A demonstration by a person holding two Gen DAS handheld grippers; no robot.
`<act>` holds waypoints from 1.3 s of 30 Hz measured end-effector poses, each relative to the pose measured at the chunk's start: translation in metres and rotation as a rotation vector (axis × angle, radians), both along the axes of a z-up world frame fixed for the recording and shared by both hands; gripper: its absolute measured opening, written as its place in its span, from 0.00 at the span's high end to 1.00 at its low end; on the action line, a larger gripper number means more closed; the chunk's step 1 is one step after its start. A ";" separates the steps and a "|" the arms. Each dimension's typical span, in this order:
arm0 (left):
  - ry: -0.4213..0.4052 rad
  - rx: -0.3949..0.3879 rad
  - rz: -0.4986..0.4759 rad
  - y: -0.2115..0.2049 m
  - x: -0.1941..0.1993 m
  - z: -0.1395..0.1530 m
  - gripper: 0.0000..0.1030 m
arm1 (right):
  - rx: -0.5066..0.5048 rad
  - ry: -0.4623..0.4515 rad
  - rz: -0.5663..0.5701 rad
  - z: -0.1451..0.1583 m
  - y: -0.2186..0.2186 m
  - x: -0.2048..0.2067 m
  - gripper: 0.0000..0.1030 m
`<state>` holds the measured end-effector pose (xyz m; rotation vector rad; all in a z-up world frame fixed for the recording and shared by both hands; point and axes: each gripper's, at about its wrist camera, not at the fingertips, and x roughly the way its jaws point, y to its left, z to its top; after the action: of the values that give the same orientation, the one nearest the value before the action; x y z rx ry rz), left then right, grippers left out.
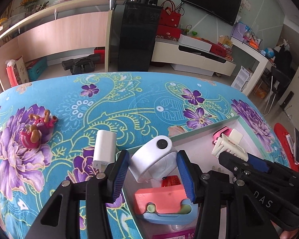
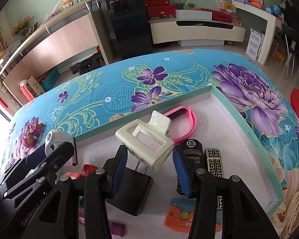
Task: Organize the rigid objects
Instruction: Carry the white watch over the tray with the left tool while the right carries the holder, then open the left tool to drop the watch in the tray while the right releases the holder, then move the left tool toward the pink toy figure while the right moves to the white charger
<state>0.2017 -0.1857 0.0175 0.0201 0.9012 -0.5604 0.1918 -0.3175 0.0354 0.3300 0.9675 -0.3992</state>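
Observation:
My left gripper [image 1: 152, 167] holds a round white device with a black button [image 1: 155, 158] between its blue pads, over the near-left corner of a shallow teal-rimmed box [image 1: 199, 132]. My right gripper [image 2: 149, 159] is open inside the box [image 2: 247, 123], its jaws on either side of a cream hair claw clip [image 2: 145, 141] without squeezing it. The clip also shows in the left wrist view [image 1: 228, 144]. A white charger [image 1: 105, 146] and a pink toy figure [image 1: 37, 128] lie on the flowered cloth left of the box.
In the box lie a pink band [image 2: 181, 123], a black plug adapter [image 2: 132, 191], a black toy car [image 2: 191, 153], a patterned lighter [image 2: 214, 165], an orange card [image 2: 183, 215], and a pink-and-blue toy [image 1: 165, 201]. The table's far edge [image 1: 129, 73] drops to the floor.

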 end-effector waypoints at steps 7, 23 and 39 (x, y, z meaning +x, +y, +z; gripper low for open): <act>0.031 0.016 0.007 0.000 0.002 -0.008 0.47 | -0.005 0.024 0.007 -0.005 0.001 0.003 0.52; 0.042 0.029 0.031 0.005 0.005 -0.006 0.31 | -0.012 0.041 0.014 -0.007 0.002 0.005 0.52; 0.019 0.032 0.135 0.037 0.014 0.006 0.25 | -0.035 0.016 0.030 0.002 0.007 0.004 0.38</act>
<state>0.2160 -0.1487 0.0236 -0.0169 0.9224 -0.4212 0.1956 -0.3107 0.0378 0.2806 0.9792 -0.3919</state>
